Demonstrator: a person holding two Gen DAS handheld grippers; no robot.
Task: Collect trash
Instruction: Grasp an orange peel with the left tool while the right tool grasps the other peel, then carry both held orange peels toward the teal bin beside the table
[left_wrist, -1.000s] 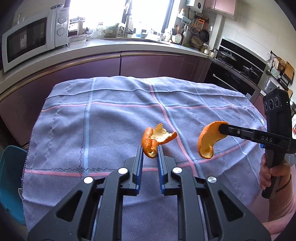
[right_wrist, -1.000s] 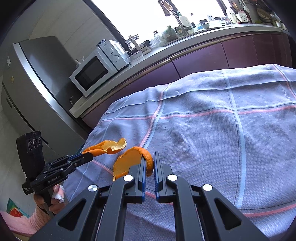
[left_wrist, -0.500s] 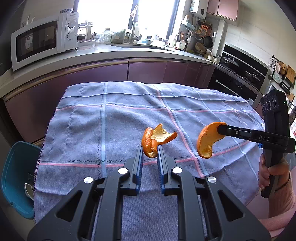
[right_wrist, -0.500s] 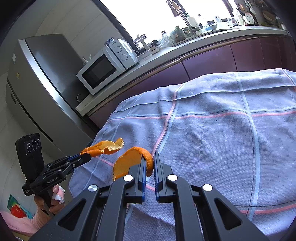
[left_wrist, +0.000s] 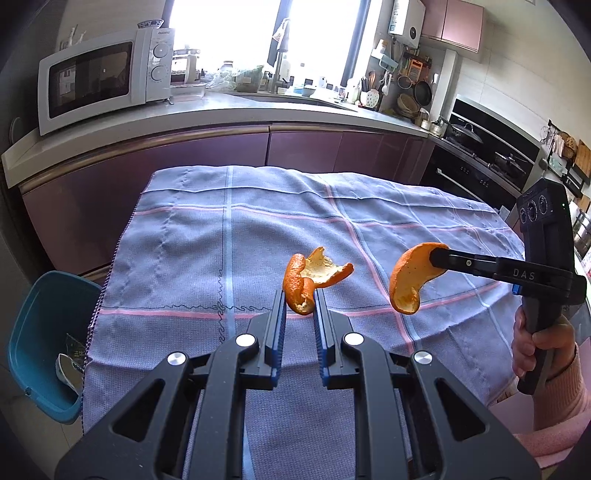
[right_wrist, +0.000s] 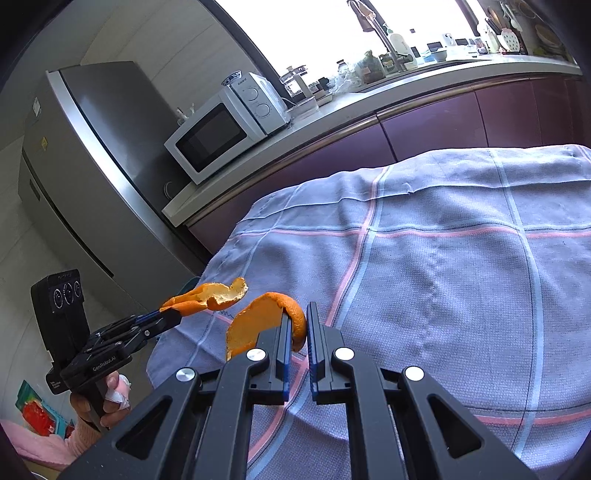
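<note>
The left tool (left_wrist: 299, 308) pinches a curled, ragged orange peel (left_wrist: 314, 277); the right tool (right_wrist: 297, 332) grips a smooth crescent peel (right_wrist: 258, 325). Both peels hang above the cloth-covered counter (left_wrist: 221, 251). Risk: thin, brittle peel may tear and drop short of the blue bin (left_wrist: 40, 339).

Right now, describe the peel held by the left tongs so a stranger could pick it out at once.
Start at the blue checked tablecloth on the table before the purple kitchen cabinets. Above its near half hang two pieces of orange peel, each pinched in black tongs. The left tongs hold the torn peel, ragged and curled open to show its pale inside; the smooth crescent peel beside it shows mostly orange skin.
</note>
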